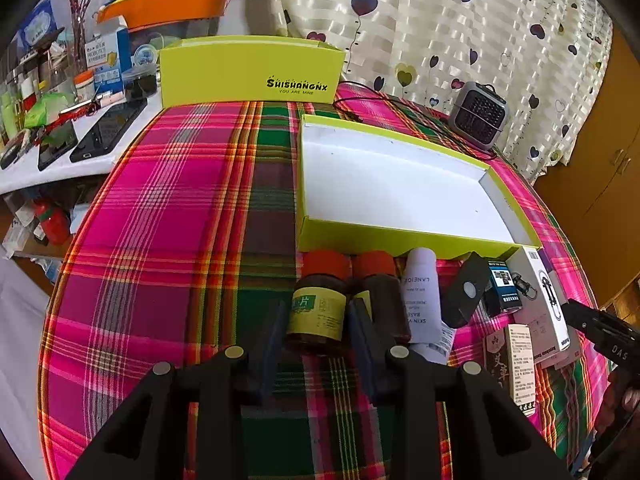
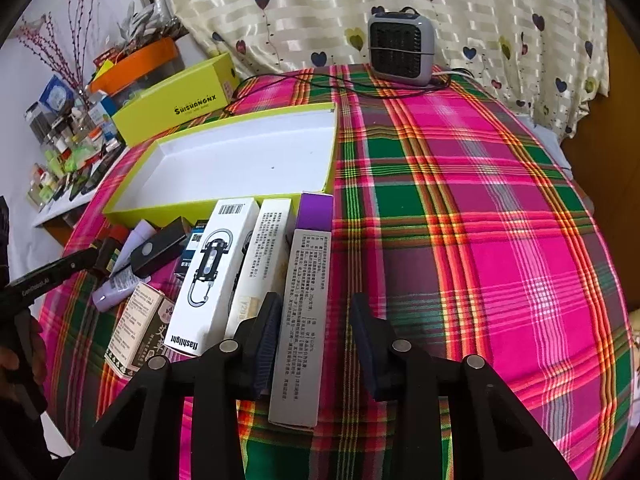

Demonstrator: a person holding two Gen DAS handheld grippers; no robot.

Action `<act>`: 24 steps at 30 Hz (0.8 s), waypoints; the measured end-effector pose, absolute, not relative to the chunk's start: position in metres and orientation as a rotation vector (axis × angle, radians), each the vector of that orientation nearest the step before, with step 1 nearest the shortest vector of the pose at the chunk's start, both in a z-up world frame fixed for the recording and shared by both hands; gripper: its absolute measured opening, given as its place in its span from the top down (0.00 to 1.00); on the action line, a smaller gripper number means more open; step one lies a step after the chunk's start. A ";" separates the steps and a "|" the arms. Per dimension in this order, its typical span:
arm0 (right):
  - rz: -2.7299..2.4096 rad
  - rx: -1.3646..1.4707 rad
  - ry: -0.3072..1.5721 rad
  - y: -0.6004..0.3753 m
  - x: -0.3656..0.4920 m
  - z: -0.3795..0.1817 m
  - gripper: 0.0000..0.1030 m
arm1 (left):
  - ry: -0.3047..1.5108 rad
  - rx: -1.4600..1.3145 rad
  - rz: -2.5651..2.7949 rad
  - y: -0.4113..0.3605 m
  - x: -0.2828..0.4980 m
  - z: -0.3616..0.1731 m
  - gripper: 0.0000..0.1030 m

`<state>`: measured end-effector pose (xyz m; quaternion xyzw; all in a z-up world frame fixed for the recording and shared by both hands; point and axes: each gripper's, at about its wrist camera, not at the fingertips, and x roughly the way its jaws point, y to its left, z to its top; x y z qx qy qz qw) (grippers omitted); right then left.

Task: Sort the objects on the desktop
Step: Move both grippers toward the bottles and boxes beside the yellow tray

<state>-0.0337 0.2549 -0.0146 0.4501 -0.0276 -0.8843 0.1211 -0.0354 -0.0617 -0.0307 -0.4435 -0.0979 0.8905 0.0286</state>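
Left tool (image 1: 316,328) stands wide apart, straddling the brown jar (image 1: 318,306), pads not touching. Right tool (image 2: 316,340) is apart around the grey-and-purple box (image 2: 306,312), whose long axis runs straight ahead toward the empty tray (image 2: 240,160); only the right view shows that box.

Plaid tablecloth (image 1: 168,216), pink and green. Shallow yellow-green tray (image 1: 400,240), white inside. Before it, lying flat: two brown jars with orange lids, the labelled jar (image 1: 318,308) between the spread jaws of the left gripper (image 1: 320,336), apparently ungripped; white tube (image 1: 422,300); assorted small boxes (image 1: 520,344).
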 end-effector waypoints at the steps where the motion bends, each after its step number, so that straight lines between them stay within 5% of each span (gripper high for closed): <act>1: -2.579 1.318 -0.078 0.254 -0.035 -0.016 0.64 | -0.301 -1.369 2.748 -0.062 -0.035 -0.031 0.68; 9: -2.572 1.338 -0.068 0.251 -0.042 -0.019 0.66 | -0.259 -1.361 2.757 -0.060 -0.038 -0.032 0.68; 13: -2.557 1.346 -0.077 0.250 -0.043 -0.021 0.78 | -0.243 -1.348 2.764 -0.060 -0.038 -0.032 0.68; 24: -2.574 1.341 -0.088 0.253 -0.038 -0.020 0.78 | -0.200 -1.314 2.809 -0.063 -0.028 -0.029 0.68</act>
